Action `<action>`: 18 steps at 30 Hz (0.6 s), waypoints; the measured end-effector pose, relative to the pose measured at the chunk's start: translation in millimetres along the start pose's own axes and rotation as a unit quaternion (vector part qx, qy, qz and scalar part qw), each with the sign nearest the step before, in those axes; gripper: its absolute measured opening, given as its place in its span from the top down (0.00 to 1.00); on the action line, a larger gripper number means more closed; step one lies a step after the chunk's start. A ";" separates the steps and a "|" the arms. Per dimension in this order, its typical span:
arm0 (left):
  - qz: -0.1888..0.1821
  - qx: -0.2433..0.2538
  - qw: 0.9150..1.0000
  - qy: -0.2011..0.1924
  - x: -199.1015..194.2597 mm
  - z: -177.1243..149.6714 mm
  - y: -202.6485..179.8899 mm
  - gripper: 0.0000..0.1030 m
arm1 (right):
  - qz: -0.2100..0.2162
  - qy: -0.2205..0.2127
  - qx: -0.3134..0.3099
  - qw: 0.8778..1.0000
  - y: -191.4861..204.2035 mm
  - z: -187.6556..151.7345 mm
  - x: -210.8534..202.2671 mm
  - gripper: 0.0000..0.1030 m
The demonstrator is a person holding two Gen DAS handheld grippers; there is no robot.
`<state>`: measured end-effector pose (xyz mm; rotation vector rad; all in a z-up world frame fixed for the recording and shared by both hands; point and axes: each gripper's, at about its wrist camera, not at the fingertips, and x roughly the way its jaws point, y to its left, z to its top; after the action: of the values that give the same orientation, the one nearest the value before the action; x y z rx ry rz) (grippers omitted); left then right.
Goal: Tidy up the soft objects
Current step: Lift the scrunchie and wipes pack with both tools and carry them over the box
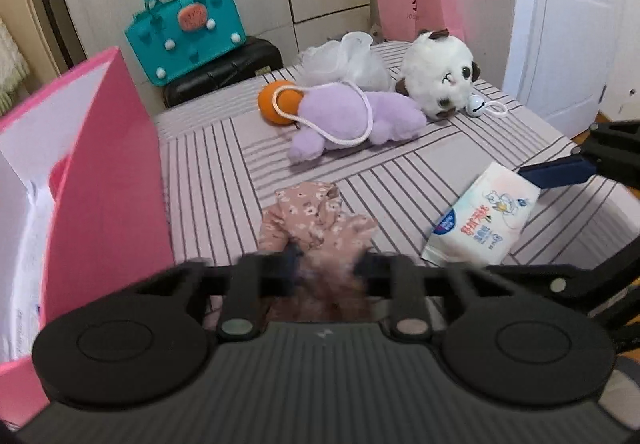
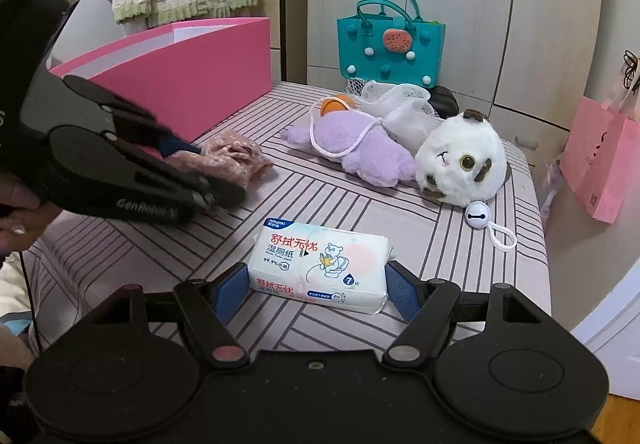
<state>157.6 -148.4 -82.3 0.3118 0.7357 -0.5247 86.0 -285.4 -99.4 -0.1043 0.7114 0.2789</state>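
A pink floral cloth (image 1: 316, 220) lies bunched on the striped bed (image 1: 208, 180), beside the tall pink box (image 1: 112, 164). My left gripper (image 1: 326, 264) is shut on the cloth's near end; in the right wrist view the left gripper (image 2: 196, 172) pinches the cloth (image 2: 236, 160) from the left. A white wet-wipes pack (image 2: 320, 264) sits between the blue pads of my right gripper (image 2: 316, 284), both pads touching its short ends. In the left wrist view one blue finger (image 1: 556, 172) rests against the pack (image 1: 480, 220).
Further back lie a purple plush (image 2: 368, 148), a white round plush (image 2: 460, 164) with a bell charm (image 2: 478, 216), an orange ball (image 2: 336, 104) and a white mesh bag (image 2: 400, 100). A teal bag (image 2: 388, 44) stands behind the bed. A pink paper bag (image 2: 604, 164) sits right.
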 end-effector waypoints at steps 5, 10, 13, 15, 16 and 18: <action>0.009 -0.005 1.000 -0.020 -8.2 -1.0 -1.3 0.87 | -0.007 -0.002 0.020 1.000 -0.8 3.0 0.0 0.24; -0.008 -0.010 1.000 -0.011 -18.2 -1.5 4.1 0.87 | -0.012 -0.006 0.044 0.999 -4.1 7.7 -6.5 0.24; -0.009 -0.001 1.000 -0.011 -28.4 -3.1 5.0 0.87 | -0.003 0.004 0.045 0.999 -2.8 8.6 -10.6 0.24; -0.031 -0.005 1.000 -0.002 -35.7 -4.3 8.8 0.87 | 0.001 0.011 0.041 0.999 0.3 8.2 -13.6 0.24; -0.040 -0.006 0.999 0.004 -38.9 -5.2 10.8 0.87 | 0.005 0.015 0.041 0.999 2.1 7.9 -16.0 0.24; -0.052 -0.006 0.999 0.012 -45.0 -8.1 13.5 0.87 | 0.014 0.021 0.042 0.999 4.9 7.3 -19.3 0.24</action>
<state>132.7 -118.3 -55.1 0.2704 0.7815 -0.6157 75.3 -283.5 -81.2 -0.0212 0.7658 0.2743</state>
